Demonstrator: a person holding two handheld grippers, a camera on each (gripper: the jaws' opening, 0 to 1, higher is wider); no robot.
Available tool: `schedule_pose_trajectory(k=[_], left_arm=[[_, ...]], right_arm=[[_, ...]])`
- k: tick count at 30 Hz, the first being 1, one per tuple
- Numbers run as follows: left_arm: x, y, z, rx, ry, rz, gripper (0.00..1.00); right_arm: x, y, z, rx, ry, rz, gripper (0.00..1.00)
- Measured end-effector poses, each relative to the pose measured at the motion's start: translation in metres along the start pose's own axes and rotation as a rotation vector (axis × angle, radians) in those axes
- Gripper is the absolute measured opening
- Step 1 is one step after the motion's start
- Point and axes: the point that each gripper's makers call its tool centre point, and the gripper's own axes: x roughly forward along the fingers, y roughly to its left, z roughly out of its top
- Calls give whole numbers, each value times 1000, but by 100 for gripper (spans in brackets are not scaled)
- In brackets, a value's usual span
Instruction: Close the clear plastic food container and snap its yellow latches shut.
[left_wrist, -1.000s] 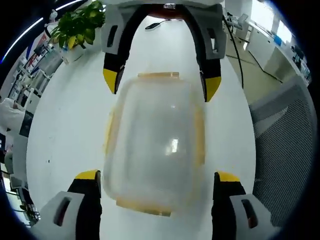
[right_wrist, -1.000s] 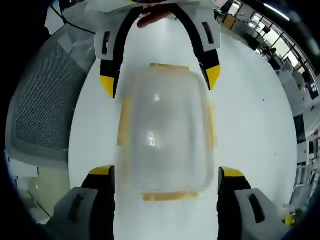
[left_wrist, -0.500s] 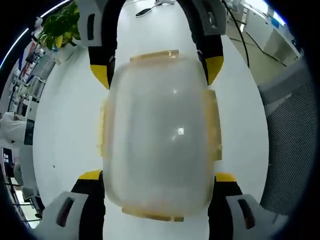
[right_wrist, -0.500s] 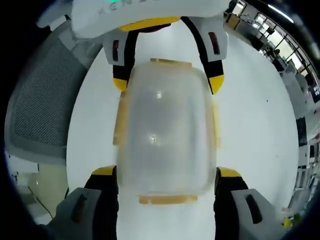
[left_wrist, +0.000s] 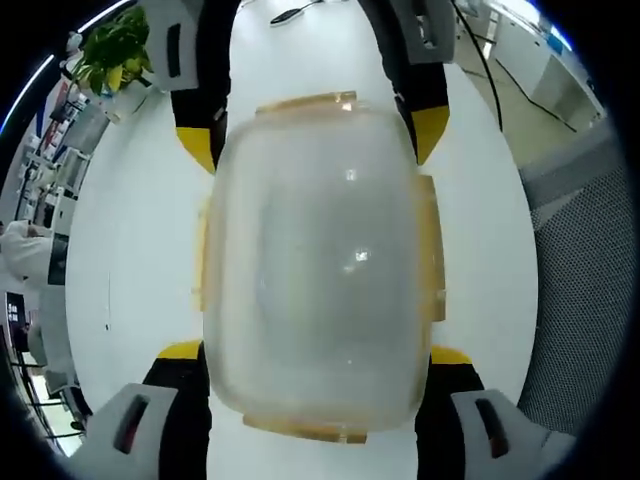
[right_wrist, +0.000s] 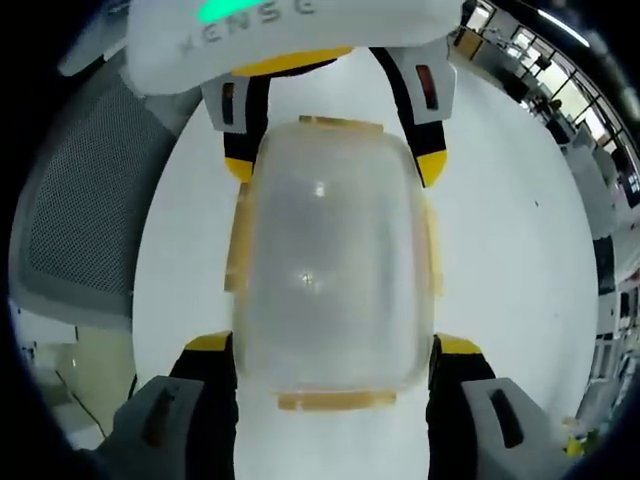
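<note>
Left gripper view: the clear plastic food container (left_wrist: 320, 265) rests lid-on on the white tabletop (left_wrist: 130, 240), between the spread fingers of the left gripper (left_wrist: 315, 352). The fingers straddle its near end; contact cannot be confirmed. The right gripper (left_wrist: 312, 140) brackets the far end from above. Yellow latches (left_wrist: 432, 250) line the rim. A potted plant (left_wrist: 115, 55) stands far off.

Right gripper view: the same container, with the right gripper's fingers (right_wrist: 208, 345) open around its near end and the left gripper opposite. A mesh chair (right_wrist: 90, 190) stands beside the tabletop. Judged progress: lid seated; whether any latch is snapped cannot be told, so latching remains.
</note>
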Motion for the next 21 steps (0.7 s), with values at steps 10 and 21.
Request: schedule_pose_trajectory(k=[10,21], left_arm=[[1,-1,-10,-20,13,20,82],[-5,-2,-36,-49,22,23,82]], right_arm=[[3,0,9,-16,-14,13,76],[12,-2,34,-42,-16,23,75]])
